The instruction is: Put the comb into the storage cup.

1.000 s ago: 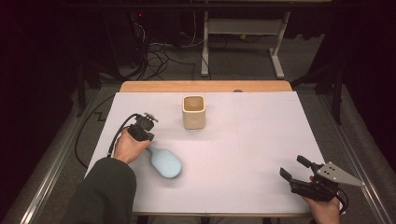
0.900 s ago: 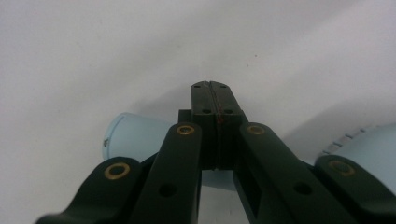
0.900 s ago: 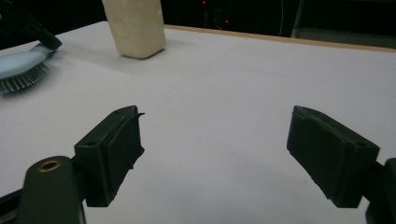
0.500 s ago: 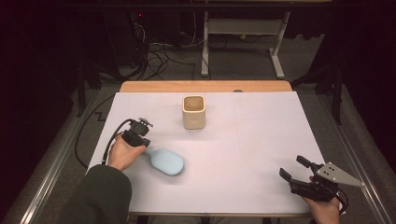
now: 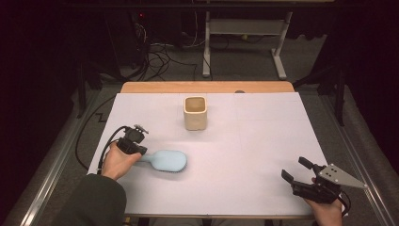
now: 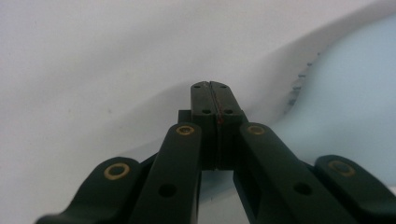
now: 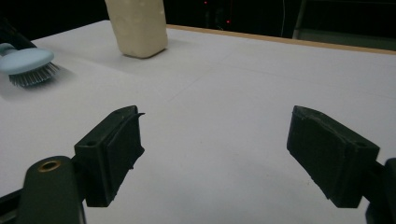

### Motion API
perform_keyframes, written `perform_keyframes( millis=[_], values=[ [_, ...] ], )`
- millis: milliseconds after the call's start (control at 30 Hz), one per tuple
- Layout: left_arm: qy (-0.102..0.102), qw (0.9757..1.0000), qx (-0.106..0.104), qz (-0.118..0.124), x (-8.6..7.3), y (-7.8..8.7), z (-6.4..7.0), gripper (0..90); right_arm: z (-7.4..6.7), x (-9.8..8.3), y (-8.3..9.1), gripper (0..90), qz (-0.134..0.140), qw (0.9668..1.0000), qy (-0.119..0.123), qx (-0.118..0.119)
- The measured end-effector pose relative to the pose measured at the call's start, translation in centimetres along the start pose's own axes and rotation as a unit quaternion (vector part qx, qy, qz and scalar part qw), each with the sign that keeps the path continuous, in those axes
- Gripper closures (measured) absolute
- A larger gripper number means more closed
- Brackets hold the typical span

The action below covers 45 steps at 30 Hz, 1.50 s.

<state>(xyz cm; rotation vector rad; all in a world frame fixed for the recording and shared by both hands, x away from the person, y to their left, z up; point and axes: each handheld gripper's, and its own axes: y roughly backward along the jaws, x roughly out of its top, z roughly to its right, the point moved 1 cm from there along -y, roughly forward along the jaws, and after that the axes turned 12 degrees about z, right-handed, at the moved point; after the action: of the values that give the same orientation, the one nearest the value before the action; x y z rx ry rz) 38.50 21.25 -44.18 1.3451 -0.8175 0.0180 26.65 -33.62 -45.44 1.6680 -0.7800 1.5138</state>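
A light blue brush (image 5: 169,161) lies bristles down on the white table (image 5: 254,141), its head to the right and its handle toward my left gripper (image 5: 139,151). In the left gripper view the pads of the left gripper (image 6: 215,93) meet with nothing between them. The brush (image 6: 345,107) spreads to their right and its handle passes beneath the jaws. My right gripper (image 5: 295,168) rests at the near right corner, and its jaws (image 7: 243,154) stand wide open over bare table. A beige square cup (image 5: 195,113) stands upright at the middle back, also seen as the cup (image 7: 137,25) beside the brush (image 7: 25,60).
A wooden strip (image 5: 207,87) borders the table's far edge. Beyond it are cables and a metal stand (image 5: 244,42) on the dark floor. A black cable (image 5: 89,150) trails off the left edge from the left gripper.
The left hand has shifted left and a little nearer. The brush's handle swung with it, so the brush turned from slanted to nearly level across the table. The right hand stayed still.
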Motion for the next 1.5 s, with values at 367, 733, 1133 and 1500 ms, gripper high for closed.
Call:
perform_keyframes(
  millis=[367,733,1133,1500],
  values=[
    [0.02,0.9998,-0.006,0.001,-1.9,0.8,-1.0,89.9,0.0,0.0,0.0,18.9,-0.002,1.0,0.0,0.0],
    [0.018,0.9995,-0.027,-0.001,-3.7,1.0,0.2,89.9,0.0,0.0,-0.1,18.9,-0.003,1.0,-0.001,-0.002],
    [0.026,0.998,-0.054,0.023,-5.3,1.7,1.8,89.7,0.0,0.0,-0.1,18.9,-0.003,1.0,-0.001,-0.002],
    [0.032,0.9963,-0.07,0.037,-5.8,1.8,3.0,89.7,-0.1,0.0,-0.1,18.9,-0.003,1.0,0.0,-0.002]
  ],
)
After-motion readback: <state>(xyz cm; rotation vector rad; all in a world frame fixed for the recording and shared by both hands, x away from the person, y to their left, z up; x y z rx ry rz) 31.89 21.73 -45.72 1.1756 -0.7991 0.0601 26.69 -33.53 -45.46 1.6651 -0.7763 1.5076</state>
